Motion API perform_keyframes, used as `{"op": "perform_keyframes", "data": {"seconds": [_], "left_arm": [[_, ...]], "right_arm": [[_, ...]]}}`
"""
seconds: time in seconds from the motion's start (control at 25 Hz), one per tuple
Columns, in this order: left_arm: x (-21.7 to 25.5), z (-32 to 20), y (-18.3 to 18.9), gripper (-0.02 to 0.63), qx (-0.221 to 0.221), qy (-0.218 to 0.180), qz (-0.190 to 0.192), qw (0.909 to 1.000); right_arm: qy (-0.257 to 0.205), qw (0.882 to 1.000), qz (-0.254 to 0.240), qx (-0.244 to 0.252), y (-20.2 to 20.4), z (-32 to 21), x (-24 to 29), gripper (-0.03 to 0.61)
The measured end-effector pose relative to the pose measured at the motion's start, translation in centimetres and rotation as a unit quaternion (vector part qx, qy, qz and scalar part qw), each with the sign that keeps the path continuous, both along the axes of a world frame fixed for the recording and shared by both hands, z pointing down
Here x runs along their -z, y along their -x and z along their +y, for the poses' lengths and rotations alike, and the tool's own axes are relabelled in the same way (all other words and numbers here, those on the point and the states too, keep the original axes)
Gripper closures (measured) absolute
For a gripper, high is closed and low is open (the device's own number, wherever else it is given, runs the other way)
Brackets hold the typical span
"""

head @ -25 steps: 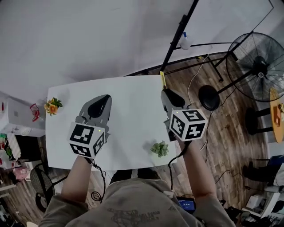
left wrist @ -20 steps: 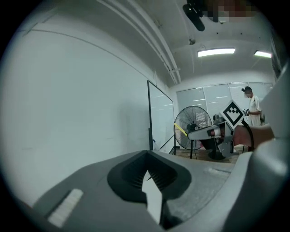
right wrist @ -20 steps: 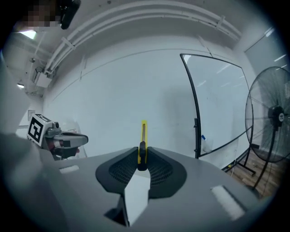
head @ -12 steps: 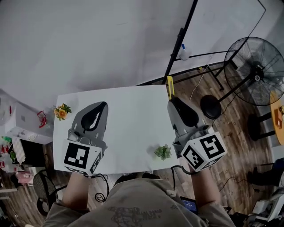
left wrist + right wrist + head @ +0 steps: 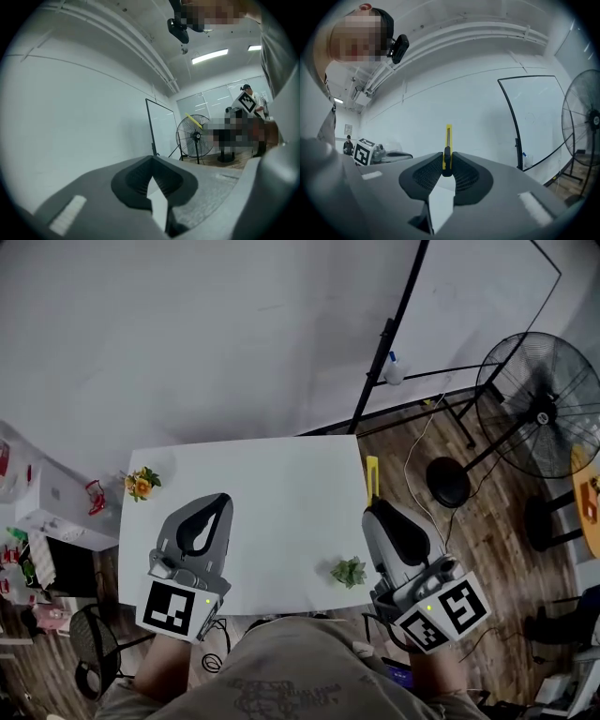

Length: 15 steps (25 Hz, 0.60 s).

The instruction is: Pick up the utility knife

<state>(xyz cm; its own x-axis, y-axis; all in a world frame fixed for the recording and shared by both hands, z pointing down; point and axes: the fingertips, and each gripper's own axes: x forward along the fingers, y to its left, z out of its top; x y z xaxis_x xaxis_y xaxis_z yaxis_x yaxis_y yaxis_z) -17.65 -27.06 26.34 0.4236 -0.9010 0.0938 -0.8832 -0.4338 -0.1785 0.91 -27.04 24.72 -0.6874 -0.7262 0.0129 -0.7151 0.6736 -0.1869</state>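
Note:
The yellow utility knife [image 5: 448, 140] stands upright between the black pads of my right gripper [image 5: 448, 161], which is shut on it. In the head view the knife [image 5: 371, 475] sticks out past the right gripper [image 5: 376, 506], just off the right edge of the white table [image 5: 272, 493]. My left gripper [image 5: 221, 499] hovers over the table's left part, shut with nothing in it; its tips [image 5: 152, 159] meet. From the left gripper view the knife [image 5: 194, 120] shows as a thin yellow bar in front of the fan.
A small green plant [image 5: 349, 571] sits near the table's front right corner. An orange flower [image 5: 141, 484] sits at the back left. A standing fan [image 5: 544, 409], a black stand pole [image 5: 386, 343] and cables occupy the wooden floor to the right. Another person stands in the distance [image 5: 251, 110].
My right gripper has drawn back toward the person with the knife, from the table's far right corner to beside its right edge. The left gripper has also pulled back.

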Motion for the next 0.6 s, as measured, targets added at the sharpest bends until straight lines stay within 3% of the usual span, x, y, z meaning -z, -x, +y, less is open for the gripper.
{"op": "perform_keyframes", "data": {"seconds": [0.16,0.6], "left_arm": [[-1.3,0.7,0.0,0.612,0.003,0.002,-0.013,0.9999],[-0.9,1.0,0.5,0.613,0.008,0.003,-0.005,1.0]], "right_arm": [[0.014,1.0,0.001,0.005,0.1,0.9,-1.0,0.491],[0.037,0.999,0.015,0.006,0.5,0.5,-3.5,0.491]]}}
